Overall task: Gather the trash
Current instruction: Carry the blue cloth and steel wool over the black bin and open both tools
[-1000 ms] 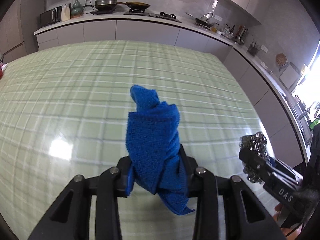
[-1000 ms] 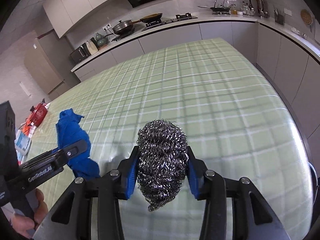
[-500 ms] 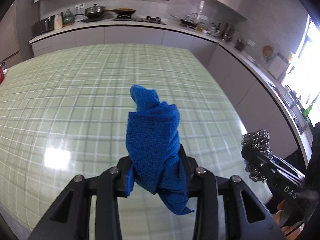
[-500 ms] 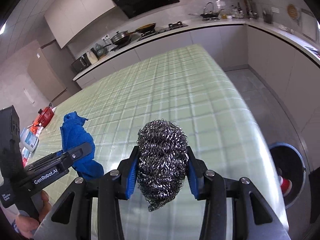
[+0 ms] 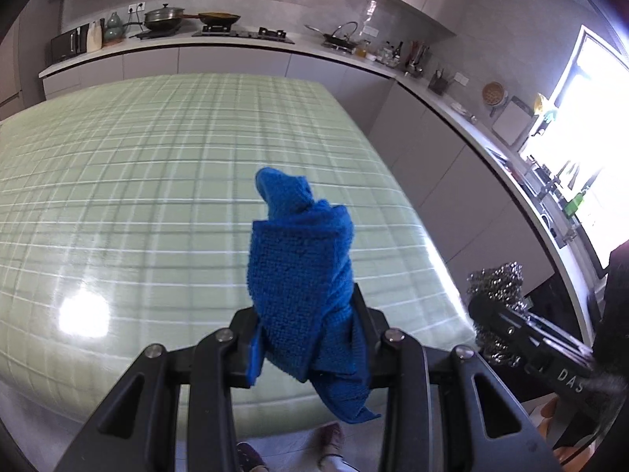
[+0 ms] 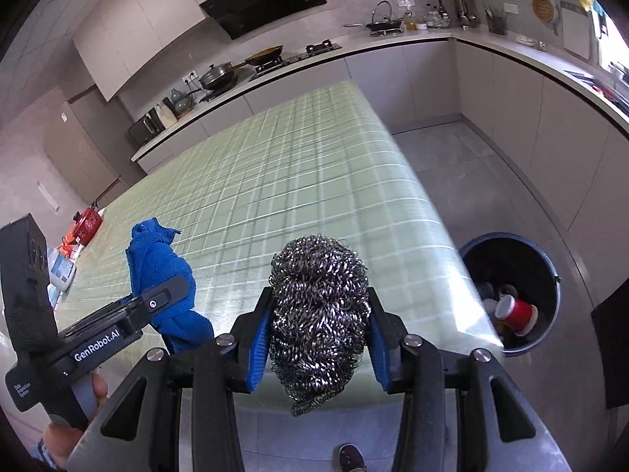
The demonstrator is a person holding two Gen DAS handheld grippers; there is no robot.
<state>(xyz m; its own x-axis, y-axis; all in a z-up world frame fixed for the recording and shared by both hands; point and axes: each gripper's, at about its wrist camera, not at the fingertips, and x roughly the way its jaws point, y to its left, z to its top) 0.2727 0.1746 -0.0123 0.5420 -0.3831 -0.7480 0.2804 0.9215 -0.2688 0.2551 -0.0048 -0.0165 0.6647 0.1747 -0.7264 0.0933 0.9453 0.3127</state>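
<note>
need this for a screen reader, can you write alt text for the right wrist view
The right gripper is shut on a steel wool scourer above the near edge of a green checked table. To its left, the left gripper holds a blue cloth; on the floor to the right stands a dark bin holding a red cup.

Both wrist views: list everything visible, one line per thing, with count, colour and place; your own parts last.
blue cloth: 1, blue, clamped in left gripper
steel wool scourer: 1, silver, clamped in right gripper
table: 1, green checked cover, centre
bin: 1, dark, floor right of table
red cup: 1, red, inside bin
lidded pan: 1, grey, far counter
range hood: 1, black, far wall
left gripper: 1, black, shut on cloth
right gripper: 1, black with blue pads, shut on scourer
</note>
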